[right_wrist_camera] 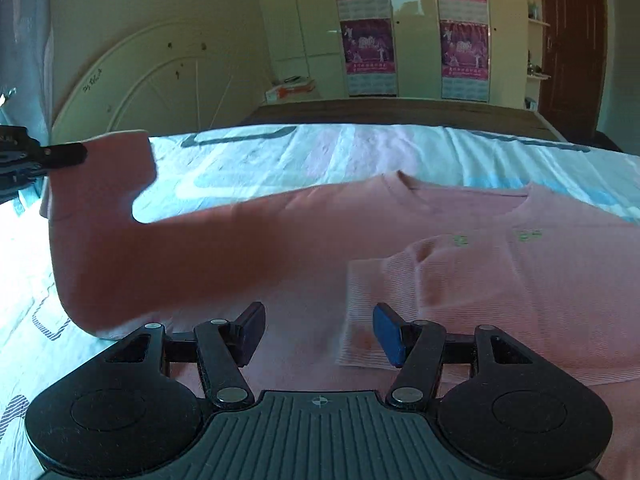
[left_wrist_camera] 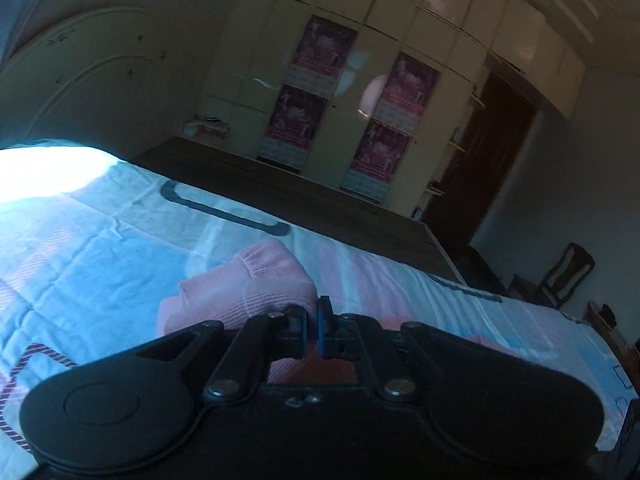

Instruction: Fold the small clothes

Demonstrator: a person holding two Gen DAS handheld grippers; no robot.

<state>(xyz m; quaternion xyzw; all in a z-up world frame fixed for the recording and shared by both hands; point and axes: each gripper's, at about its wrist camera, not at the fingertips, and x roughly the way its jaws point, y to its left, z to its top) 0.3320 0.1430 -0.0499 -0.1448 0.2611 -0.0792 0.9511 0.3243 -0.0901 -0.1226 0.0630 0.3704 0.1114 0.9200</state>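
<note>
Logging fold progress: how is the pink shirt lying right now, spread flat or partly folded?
Partly folded: the left gripper lifts one sleeve of the pink shirt, and the other sleeve lies folded across its chest.

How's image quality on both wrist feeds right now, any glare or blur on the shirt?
Left wrist view: sunlight blows out the bedsheet at far left; the room behind is dim. Right wrist view: the lifted sleeve of the pink shirt is motion-blurred where the left gripper holds it; both fisheyes bend the wardrobe.

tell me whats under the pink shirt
A light blue and pink patterned bedsheet lies under the pink shirt. The sheet directly beneath it is covered. The left gripper lifts one sleeve clear.
</note>
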